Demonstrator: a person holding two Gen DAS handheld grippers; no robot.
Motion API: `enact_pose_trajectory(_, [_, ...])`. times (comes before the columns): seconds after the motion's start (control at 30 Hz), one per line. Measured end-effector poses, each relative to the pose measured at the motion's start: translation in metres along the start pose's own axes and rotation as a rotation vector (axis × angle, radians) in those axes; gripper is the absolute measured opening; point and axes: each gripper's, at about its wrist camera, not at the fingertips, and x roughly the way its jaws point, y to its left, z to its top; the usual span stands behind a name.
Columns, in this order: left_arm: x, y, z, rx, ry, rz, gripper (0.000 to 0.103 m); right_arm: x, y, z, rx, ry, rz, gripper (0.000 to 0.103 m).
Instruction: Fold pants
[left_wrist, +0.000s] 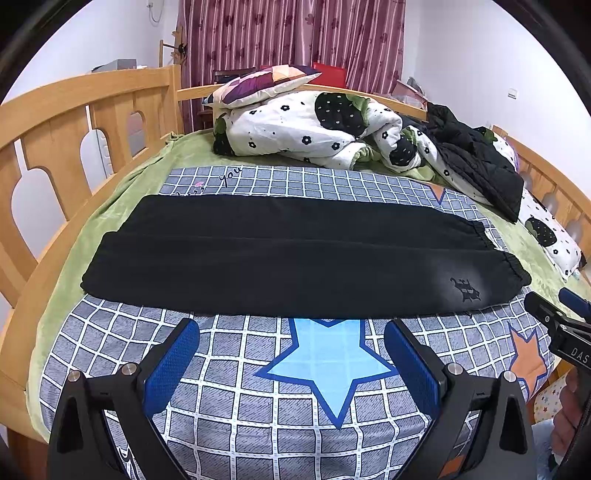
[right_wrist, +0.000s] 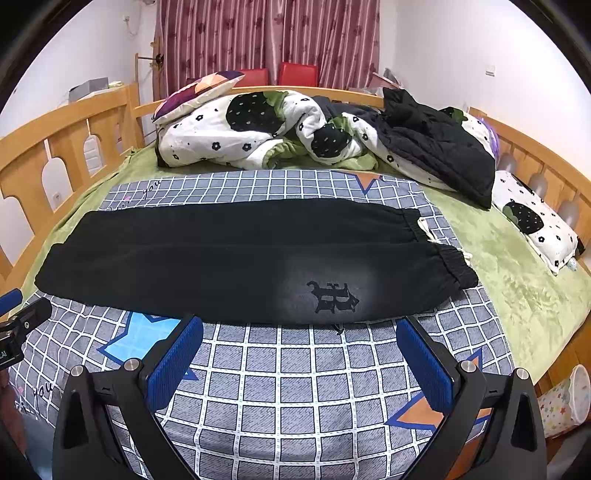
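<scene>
While both tools hang over the bed's near edge, left gripper (left_wrist: 291, 363) has its blue pads spread wide with nothing between them, above the light-blue star (left_wrist: 328, 365) on the checked sheet (left_wrist: 236, 402). Right gripper (right_wrist: 299, 363) also spread wide, nothing held, over the grid squares near an orange star (right_wrist: 417, 410). Just beyond the fingertips, black pants (right_wrist: 236, 258) lie flat across the sheet, legs side by side, apart from both grippers; waistband toward the bed's right edge, leg ends toward the left edge. Dark logo (right_wrist: 334, 297) on a faded patch of the near leg. White drawstring (right_wrist: 430, 232) at the waistband, probably loose, small in view. Green blanket (right_wrist: 498, 258) under the sheet. At the far end: crumpled floral quilt (right_wrist: 221, 136), black jacket (right_wrist: 439, 144), pillow (right_wrist: 199, 92). Wooden bed rail (left_wrist: 55, 122) along the left side, curtain (left_wrist: 291, 40) behind.
</scene>
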Motion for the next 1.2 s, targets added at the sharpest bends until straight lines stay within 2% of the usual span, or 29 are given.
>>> enact_pose_trajectory(0.9, [-0.003, 0.000, -0.001, 0.004, -0.006, -0.003, 0.101, -0.002, 0.004, 0.000, -0.001, -0.008, 0.003, 0.102])
enact_pose_trajectory(1.03, [0.000, 0.001, 0.004, -0.026, -0.008, -0.005, 0.101, -0.004, 0.010, 0.004, 0.004, -0.023, 0.003, 0.102])
enact_pose_trajectory(1.1, [0.001, 0.003, 0.008, -0.056, -0.014, -0.042, 0.100, -0.002, 0.013, 0.009, 0.012, -0.022, 0.020, 0.102])
enact_pose_trajectory(1.2, [0.001, 0.012, 0.017, -0.103, -0.059, -0.073, 0.100, 0.005, 0.014, 0.019, 0.056, 0.001, 0.111, 0.098])
